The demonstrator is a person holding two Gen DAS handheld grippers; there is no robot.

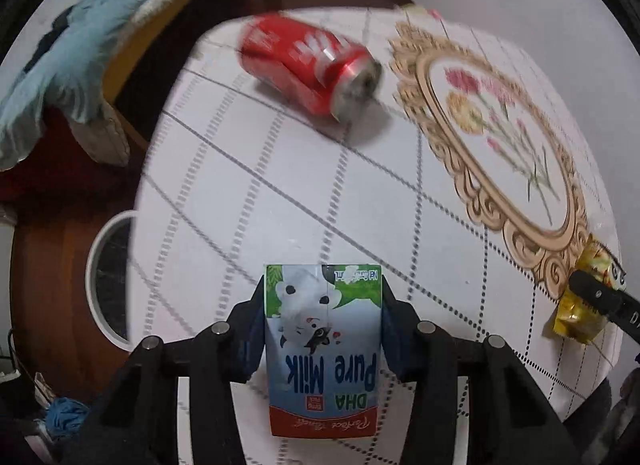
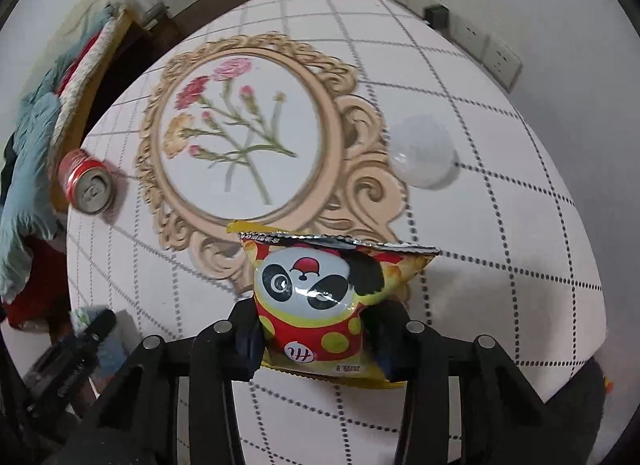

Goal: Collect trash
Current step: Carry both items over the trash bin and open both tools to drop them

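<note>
Gripping, left: the left gripper (image 1: 324, 329) is clamped on the blue-and-white "Pure Milk" carton (image 1: 323, 349), which is held above the table edge.
Gripping, right: the right gripper (image 2: 320, 329) is clamped on the yellow-and-red panda-print snack bag (image 2: 326, 305), held over the near part of the table.
Table: a white grid-patterned tablecloth (image 2: 500, 265) with a printed gold floral frame (image 2: 240, 145) is seen.
Can: a red dented soda can (image 1: 310, 67) lies on its side near the table's far edge.
Cup: a clear plastic cup (image 2: 424, 155) lies just beside the frame print.
Bin: a white-rimmed round bin (image 1: 106, 277) is seen below the table edge.
</note>
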